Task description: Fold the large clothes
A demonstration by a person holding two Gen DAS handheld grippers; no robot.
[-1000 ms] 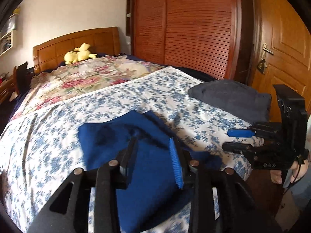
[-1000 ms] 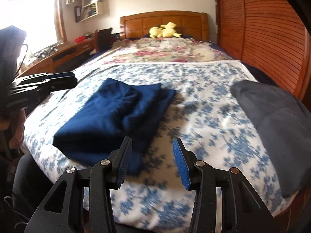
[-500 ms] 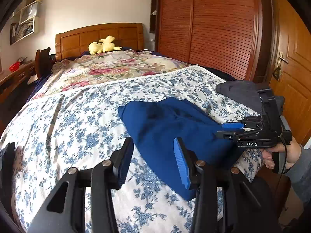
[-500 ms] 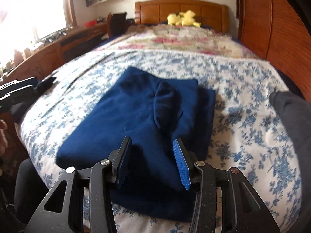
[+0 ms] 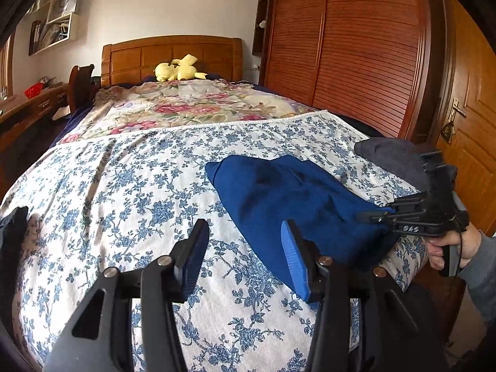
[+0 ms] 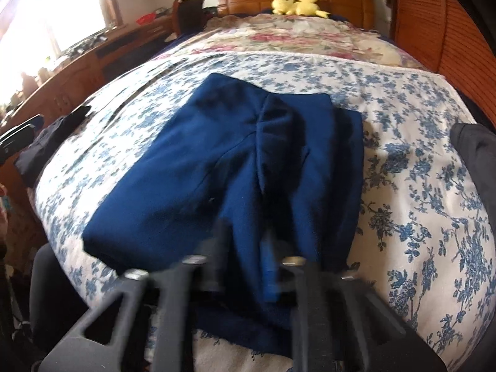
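Observation:
A folded dark blue garment (image 5: 294, 198) (image 6: 232, 161) lies on the floral bed cover (image 5: 124, 186) near the bed's foot. My right gripper (image 6: 246, 241) sits at the garment's near edge, blurred, its jaws closing with a ridge of blue fabric pinched between them. The left wrist view shows the same gripper (image 5: 361, 216) from the side, held by a hand (image 5: 449, 248), its fingers together on the garment's corner. My left gripper (image 5: 245, 226) hovers over the bed cover just left of the garment, jaws opening, nothing between them.
A folded grey garment (image 5: 390, 155) (image 6: 477, 155) lies at the bed's right edge. A dark cloth (image 6: 52, 139) hangs at the left edge. A yellow plush toy (image 5: 178, 69) rests by the headboard. A louvred wardrobe (image 5: 356, 46) and door (image 5: 474, 108) stand right; a desk (image 6: 62, 71) stands left.
My left gripper slid left off the blue garment and spread its jaws wider. My right gripper moved in and down onto the garment's near edge and closed on the fabric.

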